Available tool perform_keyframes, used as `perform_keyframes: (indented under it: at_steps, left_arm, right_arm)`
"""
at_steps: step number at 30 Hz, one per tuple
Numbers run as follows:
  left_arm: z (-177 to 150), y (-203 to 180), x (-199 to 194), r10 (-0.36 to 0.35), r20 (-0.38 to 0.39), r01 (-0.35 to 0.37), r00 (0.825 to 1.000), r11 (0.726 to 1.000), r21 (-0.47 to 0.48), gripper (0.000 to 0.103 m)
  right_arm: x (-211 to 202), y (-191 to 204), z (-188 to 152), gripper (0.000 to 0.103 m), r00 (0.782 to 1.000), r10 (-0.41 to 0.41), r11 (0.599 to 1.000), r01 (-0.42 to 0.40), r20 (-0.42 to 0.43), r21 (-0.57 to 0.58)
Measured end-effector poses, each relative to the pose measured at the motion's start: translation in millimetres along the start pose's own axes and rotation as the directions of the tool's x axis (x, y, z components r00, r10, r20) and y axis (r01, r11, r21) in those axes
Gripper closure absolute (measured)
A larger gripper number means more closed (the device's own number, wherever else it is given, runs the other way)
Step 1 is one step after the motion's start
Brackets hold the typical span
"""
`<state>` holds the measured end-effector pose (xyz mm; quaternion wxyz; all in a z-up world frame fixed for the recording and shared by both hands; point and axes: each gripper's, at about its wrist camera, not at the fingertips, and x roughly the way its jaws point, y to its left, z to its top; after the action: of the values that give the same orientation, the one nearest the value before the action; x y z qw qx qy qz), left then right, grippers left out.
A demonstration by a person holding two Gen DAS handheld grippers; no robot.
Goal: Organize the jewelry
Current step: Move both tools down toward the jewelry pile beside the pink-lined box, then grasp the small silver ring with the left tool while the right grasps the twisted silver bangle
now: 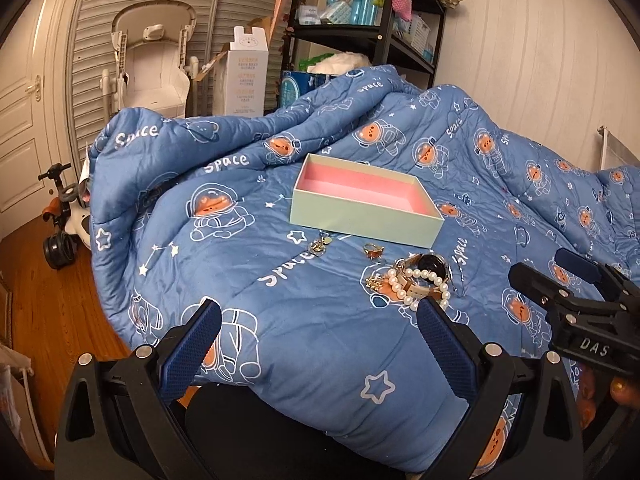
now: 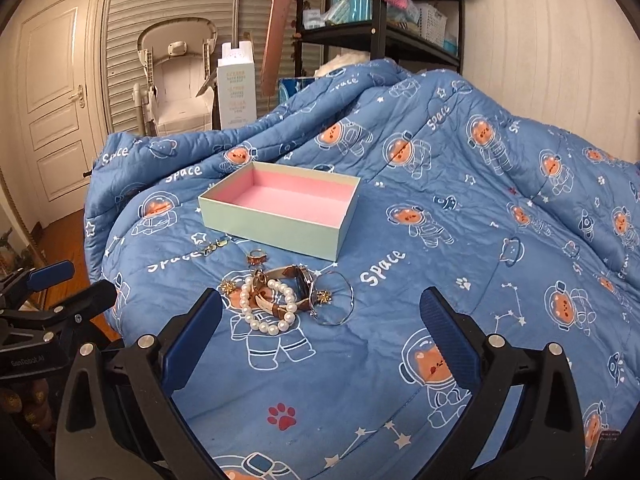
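Note:
An open pale green box with a pink lining (image 1: 366, 204) (image 2: 280, 208) sits empty on a blue space-print quilt (image 1: 280, 320) (image 2: 440, 240). In front of it lie a pearl bracelet (image 1: 404, 284) (image 2: 264, 308), a watch with a tan strap (image 1: 430, 266) (image 2: 298, 280), a ring (image 1: 372, 250) (image 2: 257, 257), small gold earrings (image 1: 320, 245) (image 2: 212, 246) and a clear bangle (image 2: 334, 300). My left gripper (image 1: 320, 344) is open and empty, short of the jewelry. My right gripper (image 2: 320, 332) is open and empty, just before the pile; it also shows in the left wrist view (image 1: 576, 292).
The quilt bunches up high behind the box. A black shelf rack (image 1: 380, 32) (image 2: 380, 20), a white carton (image 1: 244, 76) (image 2: 236, 88) and a baby chair (image 1: 152, 68) stand beyond the bed. A wooden floor with a ride-on toy (image 1: 64, 220) lies to the left.

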<state>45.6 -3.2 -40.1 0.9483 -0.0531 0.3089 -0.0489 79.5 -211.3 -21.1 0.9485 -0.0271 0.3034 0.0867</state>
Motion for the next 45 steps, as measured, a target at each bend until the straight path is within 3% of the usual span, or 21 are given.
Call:
perform_keyframes:
  at_steps: [6,10,15,19,25,30,35,38,41,45]
  left_arm:
    - [-2,-5,18,-0.073,-0.070,0.076,0.995,0.996,0.040,0.007]
    - [0,-6,32,-0.108,-0.122,0.116,0.987,0.991,0.061,0.007]
    - [12,7,56,-0.128,-0.164,0.137,0.978,0.989,0.049,0.023]
    - [24,20,84,-0.116,-0.210,0.125,0.971,0.992,0.033,0.045]
    - [36,20,115,-0.117,-0.249,0.140,0.961,0.987,0.078,0.061]
    - [42,20,134,-0.121,-0.270,0.146,0.955,0.986,0.076,0.065]
    - [43,19,146,-0.120,-0.286,0.150,0.951,0.985,0.085,0.066]
    - [45,21,150,-0.129,-0.290,0.153,0.948,0.986,0.062,0.067]
    - [46,20,154,-0.124,-0.291,0.148,0.949,0.987,0.062,0.071]
    - [50,20,159,-0.121,-0.290,0.141,0.949,0.989,0.047,0.079]
  right_arm:
    - [33,-11,8,0.005,0.989,0.088,0.996,-0.087,-0.116,0.015]
    - [56,-23,10,0.005,0.964,0.165,0.986,-0.156,-0.210,0.055]
    - [83,-41,12,0.005,0.922,0.267,0.963,-0.248,-0.280,0.104]
    - [99,-47,10,0.012,0.908,0.270,0.962,-0.270,-0.320,0.044]
    - [122,-57,9,0.023,0.889,0.277,0.948,-0.314,-0.364,-0.048]
    - [131,-59,11,0.029,0.874,0.311,0.919,-0.376,-0.374,-0.114]
    - [136,-49,12,0.029,0.845,0.355,0.863,-0.461,-0.400,-0.207]
    - [140,-46,12,0.033,0.842,0.352,0.846,-0.473,-0.408,-0.247]
    - [148,-43,11,0.046,0.828,0.359,0.827,-0.496,-0.431,-0.264]
    - [154,-43,13,0.047,0.827,0.363,0.826,-0.499,-0.429,-0.263]
